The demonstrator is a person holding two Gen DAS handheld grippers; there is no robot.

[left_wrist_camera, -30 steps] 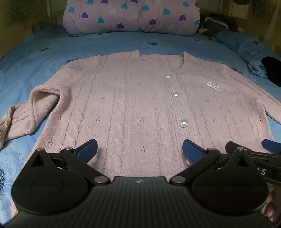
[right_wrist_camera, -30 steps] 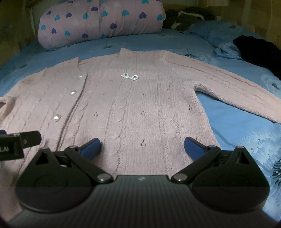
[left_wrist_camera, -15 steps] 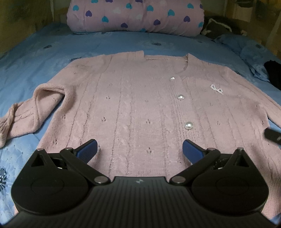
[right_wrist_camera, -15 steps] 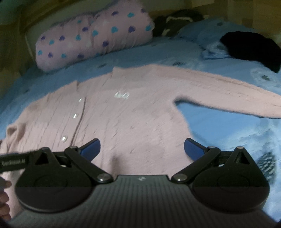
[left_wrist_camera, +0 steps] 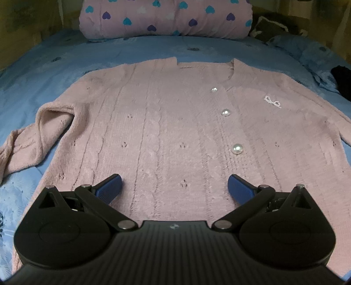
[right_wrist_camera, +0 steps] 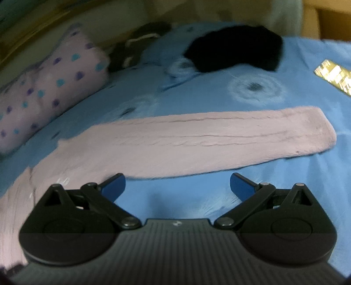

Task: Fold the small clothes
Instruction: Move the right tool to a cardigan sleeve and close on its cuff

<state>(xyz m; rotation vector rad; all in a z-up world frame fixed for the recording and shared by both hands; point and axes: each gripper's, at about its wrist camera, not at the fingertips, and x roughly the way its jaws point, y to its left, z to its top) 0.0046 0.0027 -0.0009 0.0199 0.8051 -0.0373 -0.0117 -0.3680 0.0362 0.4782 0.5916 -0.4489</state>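
We count one pink knit cardigan (left_wrist_camera: 166, 122), two tools, one heart-print pillow (left_wrist_camera: 166, 18) and one black garment (right_wrist_camera: 237, 48). The cardigan lies front-up and spread flat on the bed, its neckline toward the pillow. Three pearl buttons (left_wrist_camera: 237, 149) run down its closed placket, and a small sparkly bow-like emblem (left_wrist_camera: 272, 102) sits on the chest to the right of them in the left wrist view. The knit is fuzzy, with vertical cable ribs and small eyelet holes. One sleeve (left_wrist_camera: 33, 140) is bent and bunched at the left edge of the left wrist view; the other sleeve (right_wrist_camera: 219, 138) stretches out straight and flat across the sheet in the right wrist view, which is blurred. The left tool (left_wrist_camera: 174, 187) hangs over the lower body of the cardigan with its blue fingers (left_wrist_camera: 109, 188) spread wide and nothing between them. The right tool (right_wrist_camera: 177, 186) is just in front of the straight sleeve, over bare sheet, its fingers likewise spread and holding nothing. The bed is covered with a blue bedsheet (left_wrist_camera: 54, 65) printed with pale dandelion-like motifs. The pillow, pale purple with blue and violet hearts, lies across the head of the bed, and the black garment rests on the sheet well apart from the cardigan. The room is dim, with yellowish walls behind the bed.
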